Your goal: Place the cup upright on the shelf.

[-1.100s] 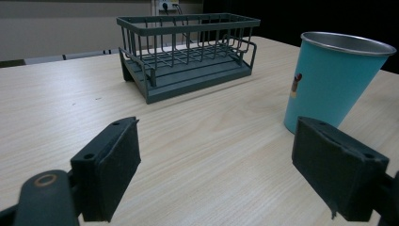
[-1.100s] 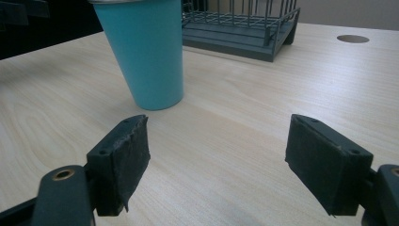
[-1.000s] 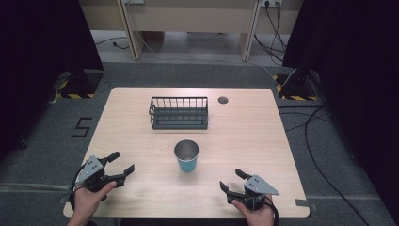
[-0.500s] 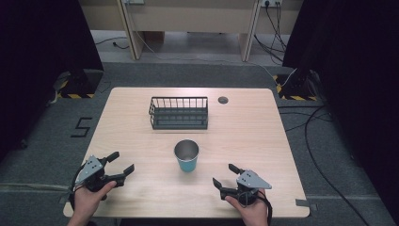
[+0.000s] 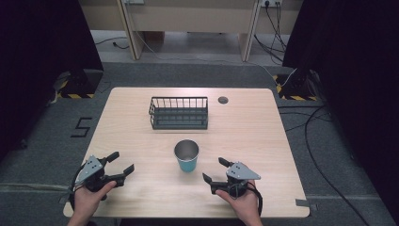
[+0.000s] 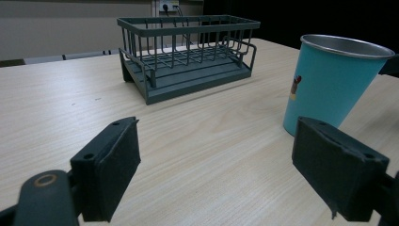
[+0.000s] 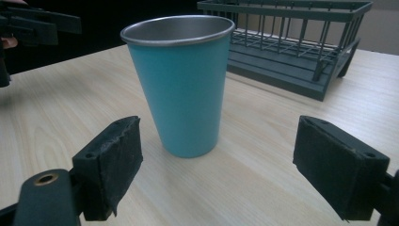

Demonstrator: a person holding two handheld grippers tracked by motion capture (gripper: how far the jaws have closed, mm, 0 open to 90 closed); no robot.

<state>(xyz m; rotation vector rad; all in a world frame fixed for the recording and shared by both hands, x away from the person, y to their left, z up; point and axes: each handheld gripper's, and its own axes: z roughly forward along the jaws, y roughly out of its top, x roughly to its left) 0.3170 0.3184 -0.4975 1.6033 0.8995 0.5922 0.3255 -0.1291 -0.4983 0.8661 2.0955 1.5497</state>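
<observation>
A turquoise metal cup [image 5: 187,157] stands upright and empty near the middle of the wooden table [image 5: 244,136]. Behind it sits a dark wire rack [image 5: 179,113], empty. My right gripper [image 5: 215,170] is open, close to the cup's right front, jaws pointing at it; in the right gripper view the cup [image 7: 181,84] stands just ahead between the pads [image 7: 113,165]. My left gripper [image 5: 121,162] rests open at the front left, empty. In the left gripper view the cup [image 6: 334,82] is at the right and the rack [image 6: 188,54] is farther back.
A small dark round disc [image 5: 223,100] is set in the table beyond the rack's right end. Cables [image 5: 324,136] lie on the grey floor to the right. Black curtains stand on both sides.
My right gripper has moved left and forward, closing in on the cup. The left gripper, the cup and the rack have stayed where they were.
</observation>
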